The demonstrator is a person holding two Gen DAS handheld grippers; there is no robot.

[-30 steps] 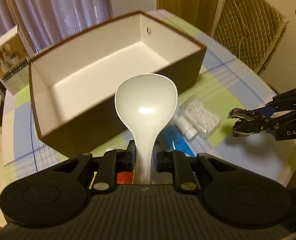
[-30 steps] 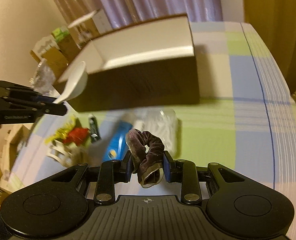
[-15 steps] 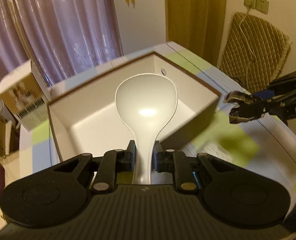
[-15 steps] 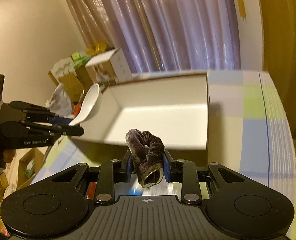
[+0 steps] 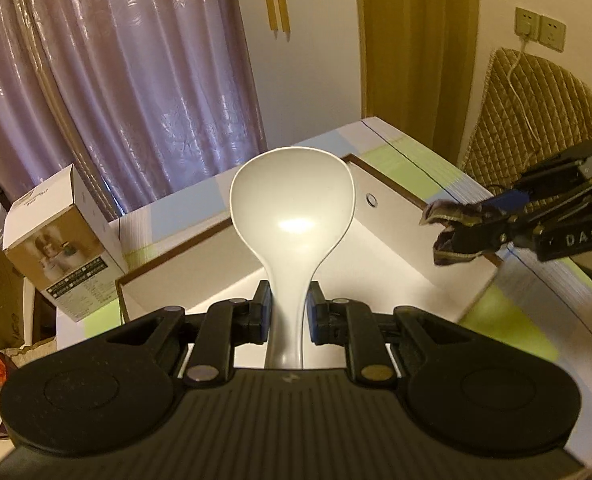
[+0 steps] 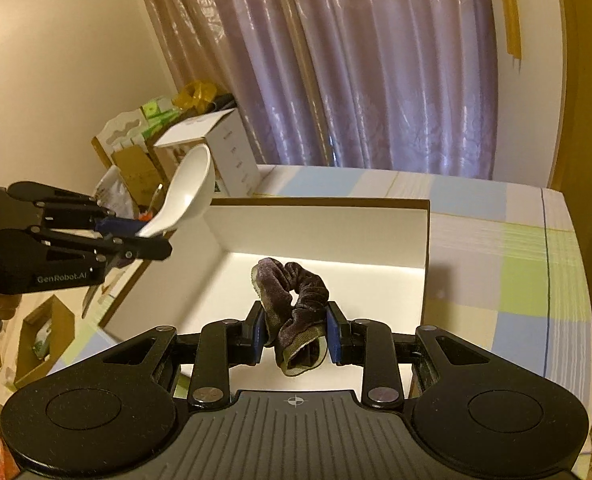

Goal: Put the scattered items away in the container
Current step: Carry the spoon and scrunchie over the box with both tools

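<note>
The box [image 6: 320, 236] sits open on the bench [image 6: 516, 264], and as far as both views show, its white inside is bare. Nothing has been dropped in yet. Two things are on their way, one in each hand-held gripper, so the job looks like it is only at its start. Any other scattered things are out of view here, so how many are left cannot be told.

The left hand-held gripper [image 5: 287, 316] is closed tight on the thin handle of a white spoon [image 5: 291, 216]. The spoon's round bowl points forward and up, and it hangs over the near left edge of the box. In the right wrist view the spoon [image 6: 183, 196] is held up in the air beside the box's left wall, and part of a hand shows behind the tool.

The right hand-held gripper [image 6: 296, 338] is pressed shut on a dark, fuzzy hair scrunchie [image 6: 296, 308]. The scrunchie hangs just above the open box, near its front edge. In the left wrist view this gripper [image 5: 462, 226] reaches in from the right, over the box's right side.

Both tools are held level and aimed over the box, so letting go looks like the next thing to do
</note>
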